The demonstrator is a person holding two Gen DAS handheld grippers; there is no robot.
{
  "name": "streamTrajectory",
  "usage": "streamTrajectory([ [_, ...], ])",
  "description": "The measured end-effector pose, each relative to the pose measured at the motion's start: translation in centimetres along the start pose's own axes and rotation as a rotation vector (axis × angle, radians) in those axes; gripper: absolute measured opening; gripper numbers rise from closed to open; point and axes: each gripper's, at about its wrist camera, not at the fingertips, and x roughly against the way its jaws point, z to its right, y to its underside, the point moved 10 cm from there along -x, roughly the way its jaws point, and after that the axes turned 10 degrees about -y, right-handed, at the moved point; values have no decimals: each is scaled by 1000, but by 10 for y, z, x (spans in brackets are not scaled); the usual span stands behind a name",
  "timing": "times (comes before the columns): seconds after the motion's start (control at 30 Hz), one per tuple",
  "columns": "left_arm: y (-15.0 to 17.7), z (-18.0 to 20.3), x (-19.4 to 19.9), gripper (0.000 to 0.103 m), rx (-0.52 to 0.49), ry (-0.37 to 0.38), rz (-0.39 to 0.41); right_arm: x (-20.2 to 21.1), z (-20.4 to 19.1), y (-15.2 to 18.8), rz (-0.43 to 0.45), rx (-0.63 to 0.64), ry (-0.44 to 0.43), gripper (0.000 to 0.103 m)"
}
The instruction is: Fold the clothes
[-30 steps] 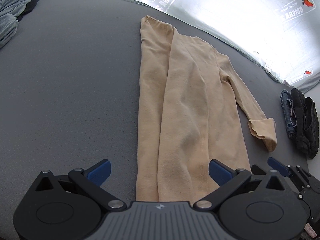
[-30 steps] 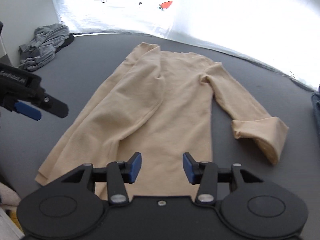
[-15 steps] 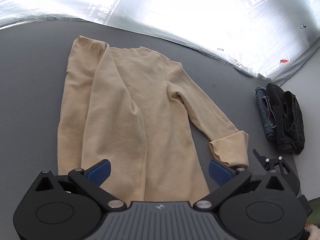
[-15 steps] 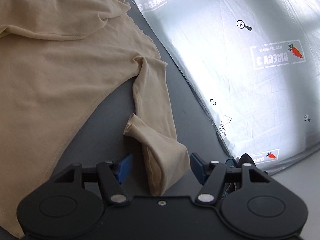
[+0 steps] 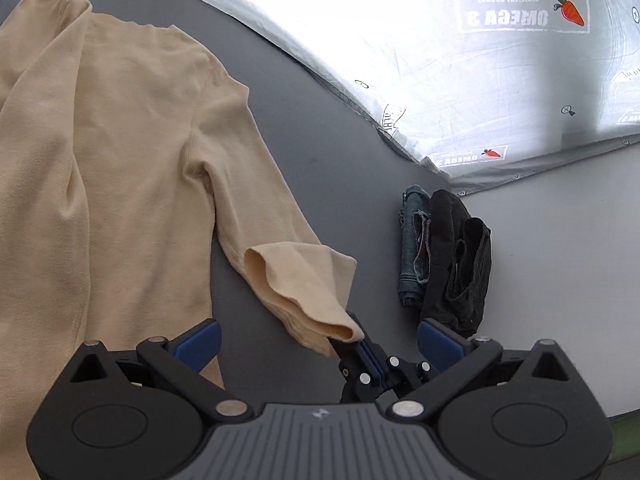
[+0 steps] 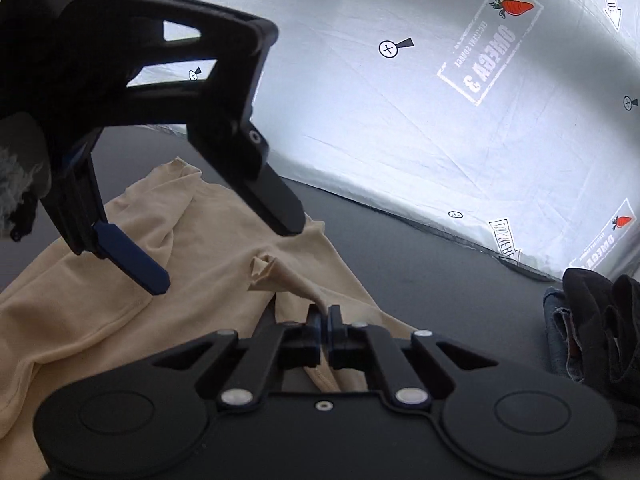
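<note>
a dark grey table (image 5: 328, 128) runs ahead of both grippers to a bright printed sheet (image 5: 460, 60). the right gripper (image 6: 325, 316), jaws just closed, pinches the beige shirt (image 5: 120, 152) by its cuff (image 5: 304, 292); the left gripper (image 5: 318, 342) gapes wide, empty, over it.

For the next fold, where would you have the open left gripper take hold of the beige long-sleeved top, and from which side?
Probably the shoulder seam of the beige long-sleeved top, from the bare grey tabletop beside it. The right gripper has just closed on the sleeve cuff, so pinning the sleeve's other end lets it swing across the flat body. The left gripper is open.
</note>
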Motion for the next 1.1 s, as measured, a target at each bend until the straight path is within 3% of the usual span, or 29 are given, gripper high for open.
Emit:
streamTrajectory([
  [0.07, -11, 0, -8, 101, 58, 26, -5, -1, -4, -7, 26, -16, -36, 3],
  [0.13, -20, -1, -15, 93, 100, 36, -6, -5, -10, -13, 39, -4, -62, 3],
  [0.2, -25, -6, -21, 61, 123, 10, -11, -4, -16, -19, 48, 13, -75, 3],
  [0.23, -26, -8, -24, 55, 122, -15, -15, -4, -17, -20, 47, 17, -76, 3],
  [0.27, -25, -10, -24, 40, 111, -37, -13, -4, -18, -21, 45, 21, -76, 3],
  [0.3, -24, -11, -24, 19, 96, -56, -4, -4, -18, -22, 43, 25, -77, 3],
  [0.33, -23, -11, -23, 13, 83, -69, 7, -4, -19, -22, 42, 29, -78, 3],
  [0.43, -26, -11, -8, 12, 72, -66, 75, -4, -21, -23, 29, 43, -82, 3],
  [0.5, -36, -8, 12, 5, 43, -66, 143, 1, -26, -21, -1, 55, -99, 4],
  [0.53, -42, -7, 23, 5, 22, -79, 182, 6, -28, -18, -8, 49, -106, 11],
  [0.57, -48, -6, 35, 4, 1, -93, 220, 10, -30, -14, -21, 38, -115, 25],
  [0.63, -61, -7, 56, 4, -16, -108, 280, 16, -32, 1, -74, -7, -141, 38],
  [0.8, -86, -13, 96, 4, -22, -121, 371, 16, -42, 60, -278, -140, -183, 37],
  [0.97, -84, -22, 90, 4, -97, -157, 314, 24, -59, 87, -317, -306, -190, 38],
  [1.03, -73, -34, 75, 4, -126, -201, 254, 26, -63, 87, -309, -283, -137, 38],
  [1.1, -57, -45, 63, 8, -131, -214, 197, 25, -69, 85, -297, -181, -47, 42],
])
